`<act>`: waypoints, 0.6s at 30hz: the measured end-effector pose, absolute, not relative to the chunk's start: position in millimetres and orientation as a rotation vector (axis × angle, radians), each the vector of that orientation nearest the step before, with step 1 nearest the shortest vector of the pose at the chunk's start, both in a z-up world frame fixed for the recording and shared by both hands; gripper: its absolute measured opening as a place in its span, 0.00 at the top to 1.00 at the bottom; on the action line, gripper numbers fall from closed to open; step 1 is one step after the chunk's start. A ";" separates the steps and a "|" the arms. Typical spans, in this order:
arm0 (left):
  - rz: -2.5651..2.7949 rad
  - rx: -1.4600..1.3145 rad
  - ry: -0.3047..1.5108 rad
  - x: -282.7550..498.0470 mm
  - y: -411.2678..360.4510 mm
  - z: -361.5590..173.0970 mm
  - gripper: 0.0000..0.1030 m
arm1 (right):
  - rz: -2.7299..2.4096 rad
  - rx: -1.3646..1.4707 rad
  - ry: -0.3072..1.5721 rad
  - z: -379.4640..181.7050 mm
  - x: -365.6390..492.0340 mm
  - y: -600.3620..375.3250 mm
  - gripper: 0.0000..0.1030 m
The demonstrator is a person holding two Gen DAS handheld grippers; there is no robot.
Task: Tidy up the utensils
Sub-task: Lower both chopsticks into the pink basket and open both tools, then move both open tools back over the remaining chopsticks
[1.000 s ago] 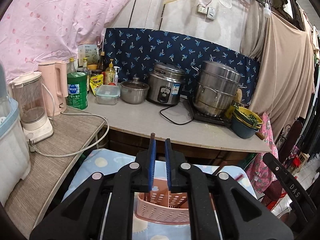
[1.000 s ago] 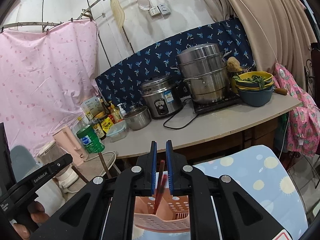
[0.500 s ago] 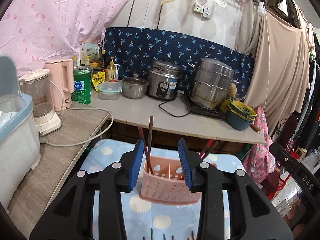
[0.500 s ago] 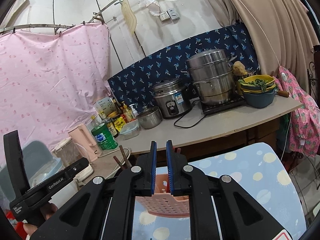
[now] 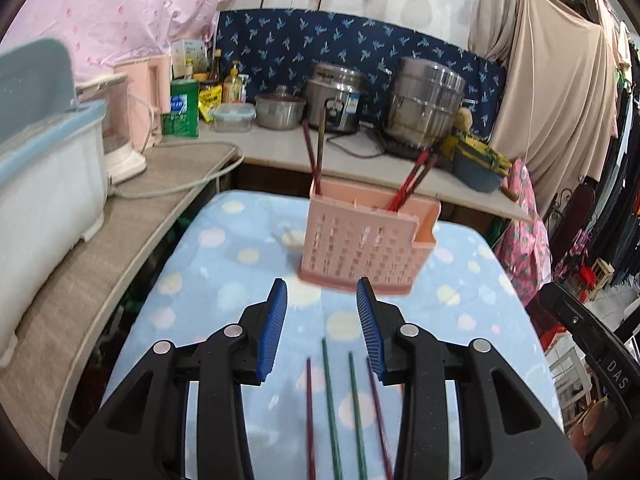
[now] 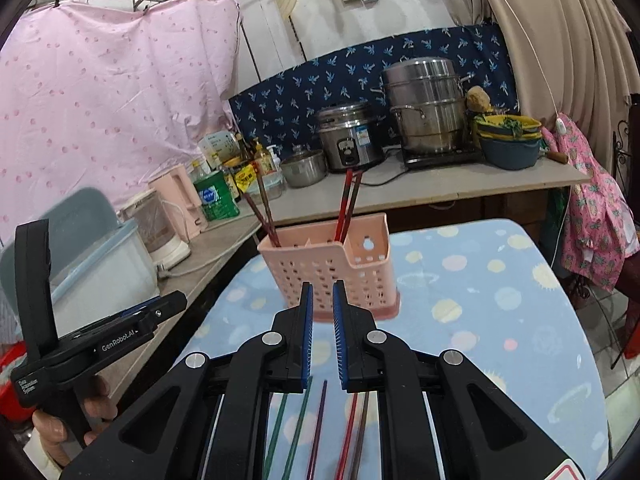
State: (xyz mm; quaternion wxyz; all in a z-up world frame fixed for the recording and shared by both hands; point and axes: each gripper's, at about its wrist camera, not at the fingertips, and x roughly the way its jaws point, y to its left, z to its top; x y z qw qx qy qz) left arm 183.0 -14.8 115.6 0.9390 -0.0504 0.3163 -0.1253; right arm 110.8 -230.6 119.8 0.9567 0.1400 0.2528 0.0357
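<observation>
- The pink plastic basket with many small holes [image 5: 360, 252] stands upright on the blue cloth with pale dots [image 5: 224, 264].
- Two dark sticks [image 5: 314, 152] lean in the basket's left part and two red sticks [image 5: 412, 182] lean in its right part.
- Thin green and dark red chopsticks [image 5: 340, 412] lie flat on the cloth, near the basket.
- The left gripper [image 5: 322, 322] is over them, just before the basket, its jaws apart and empty.
- The right gripper [image 6: 320, 320] is there too, jaws nearly pressed together, holding nothing.

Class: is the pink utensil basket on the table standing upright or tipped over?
Upright. The pink utensil basket rests on its base, open top upward, with chopsticks standing inside.
</observation>
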 end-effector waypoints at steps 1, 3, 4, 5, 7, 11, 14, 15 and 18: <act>-0.245 -0.098 0.659 176.0 -12.2 107.3 0.67 | 0.075 0.288 0.532 111.7 103.9 -230.1 0.89; -0.235 -0.102 0.675 166.2 -8.7 96.3 0.67 | 0.074 0.295 0.572 95.5 93.4 -229.2 0.89; -0.240 -0.112 0.692 160.1 -6.0 88.8 0.67 | 0.074 0.300 0.590 88.2 89.3 -229.9 0.89; -0.243 -0.114 0.701 156.5 -4.7 83.4 0.67 | 0.073 0.305 0.614 78.7 83.6 -230.1 0.89; -0.235 -0.105 0.714 145.8 -2.5 70.9 0.67 | 0.065 0.301 0.653 62.0 72.4 -229.1 0.89; -0.233 -0.065 0.746 127.4 -3.0 46.9 0.67 | 0.047 0.259 0.708 34.7 54.7 -223.4 0.89; -0.236 -0.031 0.782 112.6 -5.3 25.2 0.67 | 0.036 0.213 0.753 13.6 40.9 -215.0 0.89; -0.236 -0.019 0.793 107.8 -6.1 18.8 0.67 | 0.038 0.206 0.768 7.6 37.1 -212.7 0.89; -0.235 0.004 0.812 96.0 -7.2 4.1 0.67 | 0.038 0.206 0.802 -9.1 26.2 -208.3 0.89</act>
